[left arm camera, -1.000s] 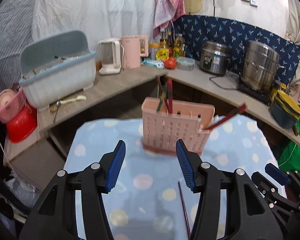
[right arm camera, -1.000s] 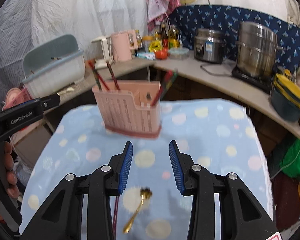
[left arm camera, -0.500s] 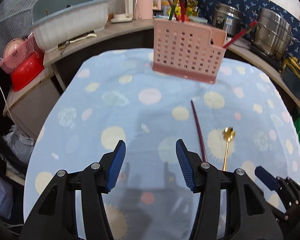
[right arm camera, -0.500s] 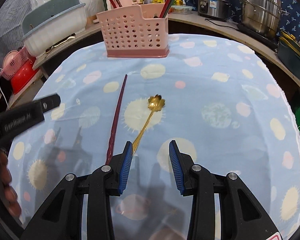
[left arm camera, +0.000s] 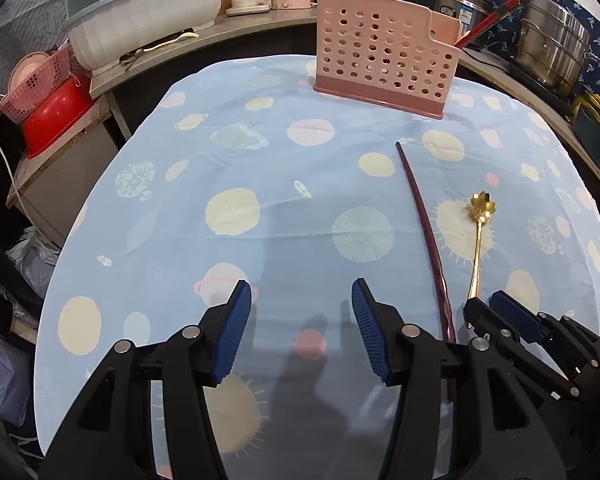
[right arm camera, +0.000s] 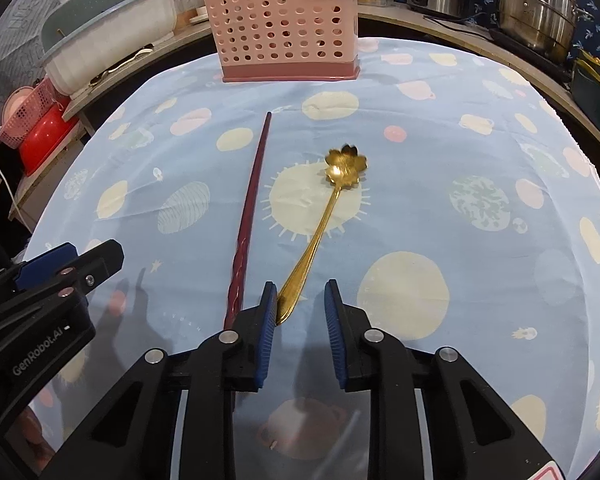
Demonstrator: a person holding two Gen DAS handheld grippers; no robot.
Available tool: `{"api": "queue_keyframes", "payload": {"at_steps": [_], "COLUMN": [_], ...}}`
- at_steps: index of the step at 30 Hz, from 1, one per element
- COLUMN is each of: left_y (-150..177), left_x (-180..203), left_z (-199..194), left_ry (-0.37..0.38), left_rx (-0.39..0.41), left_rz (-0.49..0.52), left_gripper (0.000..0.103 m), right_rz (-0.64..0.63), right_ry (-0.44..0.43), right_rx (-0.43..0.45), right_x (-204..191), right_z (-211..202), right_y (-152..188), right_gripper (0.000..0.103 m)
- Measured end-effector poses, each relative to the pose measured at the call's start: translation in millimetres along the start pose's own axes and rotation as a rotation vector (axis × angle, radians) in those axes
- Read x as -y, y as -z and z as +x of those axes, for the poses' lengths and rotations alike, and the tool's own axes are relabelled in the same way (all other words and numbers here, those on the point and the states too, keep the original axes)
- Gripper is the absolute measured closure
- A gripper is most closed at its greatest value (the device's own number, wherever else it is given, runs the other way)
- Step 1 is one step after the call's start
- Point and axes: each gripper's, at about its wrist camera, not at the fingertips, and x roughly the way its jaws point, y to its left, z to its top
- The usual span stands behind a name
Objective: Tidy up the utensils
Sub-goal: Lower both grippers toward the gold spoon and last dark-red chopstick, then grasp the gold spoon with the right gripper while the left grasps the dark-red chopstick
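the right gripper (right arm camera: 298, 308) hangs low over the blue patterned tablecloth (right arm camera: 480, 280) with its jaws parted and nothing between them, and the gold spoon (right arm camera: 320, 232) lies just ahead of it, the handle end touching or almost under the inner face of its left finger, the flower-shaped bowl pointing away and a little to the right. just to the left of that finger, alongside the spoon, lies the dark red chopstick (right arm camera: 250, 208), running straight ahead toward the pink utensil holder (right arm camera: 284, 28) at the far edge of the cloth. the step in hand looks to be picking up the spoon, and to do it well the gripper likely needs to slide a touch to its left so the handle sits centred between the pads, not pinned under one. closing on the thicker part of the handle, low against the cloth, should keep the thin metal from skating out. care is needed not to catch the chopstick beside it. the left gripper (left arm camera: 302, 332) is also spread wide and empty, with both utensils off to its right, well clear of the work.
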Motion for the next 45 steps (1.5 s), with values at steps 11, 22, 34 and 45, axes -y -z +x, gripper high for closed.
{"api": "queue_keyframes", "payload": {"at_steps": [11, 22, 34, 45], "left_y": [5.4, 8.4, 8.1, 25.5], "left_x": [9.8, 16.7, 16.4, 55.3], "left_z": [-2.6, -4.1, 0.0, 1.6], "left_ry": [0.024, 0.028, 0.051, 0.154], "left_rx": [-0.006, -0.014, -0.033, -0.084], "left_rz": [0.026, 0.038, 0.038, 0.101], "left_gripper": [0.053, 0.053, 0.053, 0.052], "right_rz": [0.034, 0.039, 0.015, 0.088], "right_ry": [-0.01, -0.08, -0.044, -0.02], "right_rx": [0.001, 0.012, -0.003, 0.001], "right_x": [24.0, 17.2, 14.7, 47.6], "right_z": [-5.9, -14.5, -0.9, -21.2], "right_y": [9.0, 3.0, 1.7, 19.7], "right_gripper": [0.103, 0.088, 0.092, 0.092]}}
